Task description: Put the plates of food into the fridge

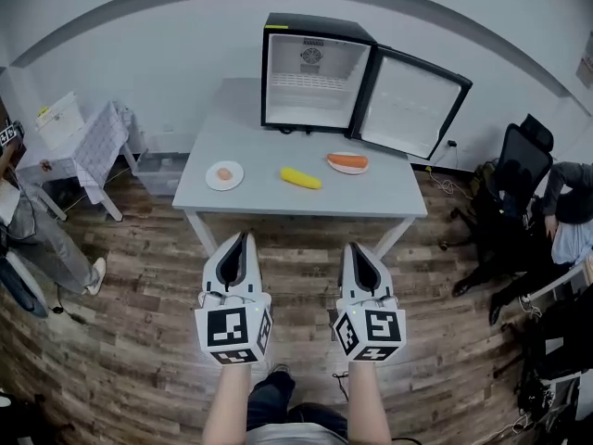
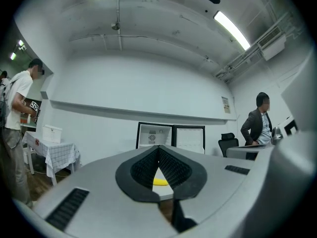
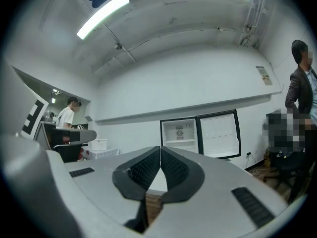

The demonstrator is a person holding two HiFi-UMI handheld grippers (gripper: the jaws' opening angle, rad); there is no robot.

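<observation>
A wood-plank floor and a plain white wall frame a grey desk (image 1: 278, 146), and at the back of it stands a small fridge (image 1: 310, 77) with its door (image 1: 412, 100) swung fully open to the right. The inside looks white and bare.

No plate has been picked up, so the task appears to be at its very start, in the approach. The left gripper (image 1: 244, 239) and the right gripper (image 1: 355, 248) hang side by side over the floor, well short of the desk. Each has its fingers pressed together with nothing between them.

3 foods lie in a row along the desk's front half, in front of the fridge:
- a white plate (image 1: 224, 175) with a small orange-pink piece, on the left
- a yellow banana-like item (image 1: 300, 178) in the middle, with no plate visible under it
- a plate with a long orange-red food (image 1: 347, 162), on the right and nearest the door

The next move likely calls for stepping closer, spreading 1 pair of fingers and taking a plate by its rim while keeping it level.
</observation>
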